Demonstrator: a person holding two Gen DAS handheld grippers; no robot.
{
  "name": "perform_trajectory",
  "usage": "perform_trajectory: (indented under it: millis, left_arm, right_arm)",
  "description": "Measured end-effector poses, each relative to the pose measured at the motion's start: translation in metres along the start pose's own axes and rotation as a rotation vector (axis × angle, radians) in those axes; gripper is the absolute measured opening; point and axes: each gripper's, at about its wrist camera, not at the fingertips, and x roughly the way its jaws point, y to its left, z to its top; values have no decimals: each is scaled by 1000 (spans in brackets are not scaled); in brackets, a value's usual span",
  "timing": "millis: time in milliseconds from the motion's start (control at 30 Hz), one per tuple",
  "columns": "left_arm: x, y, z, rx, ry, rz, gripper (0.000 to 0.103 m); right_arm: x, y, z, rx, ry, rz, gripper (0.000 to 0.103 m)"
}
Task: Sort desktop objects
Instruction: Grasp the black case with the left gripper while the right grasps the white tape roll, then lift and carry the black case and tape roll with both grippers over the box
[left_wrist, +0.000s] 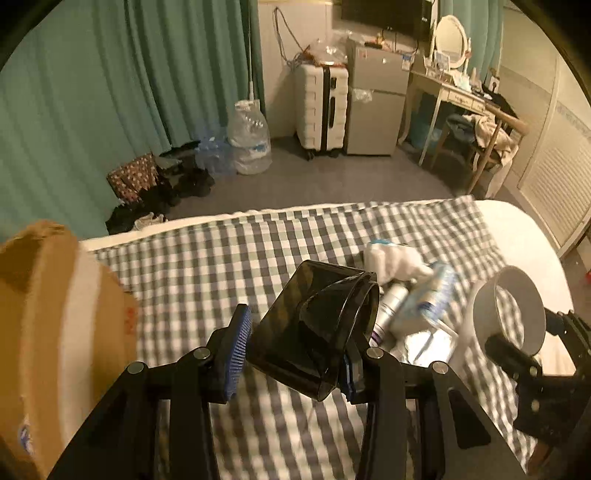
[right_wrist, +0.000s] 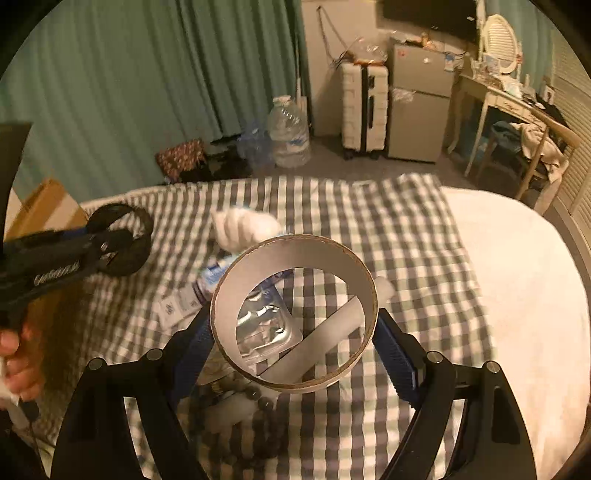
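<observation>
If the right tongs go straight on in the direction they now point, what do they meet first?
Probably the clutter on the checked cloth: the right tongs, closed on the cardboard ring, point down at the clear plastic pack. Depth is unclear.

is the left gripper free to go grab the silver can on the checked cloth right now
Probably not: the left gripper is already clamped on a black cup, so its jaws are full. The silver can lies just beyond, among other clutter.

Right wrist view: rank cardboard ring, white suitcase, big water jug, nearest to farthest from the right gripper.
1. cardboard ring, between the right gripper fingers.
2. big water jug, on the floor past the bed, centre.
3. white suitcase, against the back wall, right of the jug.
</observation>
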Motion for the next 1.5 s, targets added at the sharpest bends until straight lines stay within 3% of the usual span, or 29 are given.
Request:
perform_trajectory:
  millis: [467, 867, 1100, 1500]
  left_arm:
    - [-153, -12, -12, 13, -177, -25, 42]
    - [-243, -7, -21, 6, -306, -22, 42]
    - [-263, 13, -28, -15, -329, 2, 42]
    - [-262, 69, -31, -74, -325, 63, 42]
  right_arm:
    - [-142, 18, -14, 52, -147, -24, 83]
    - [-254, 50, -1, 25, -306, -32, 83]
    - [-271, 67, 1, 16, -335, -7, 83]
    - [-267, 121, 16, -48, -352, 90, 84]
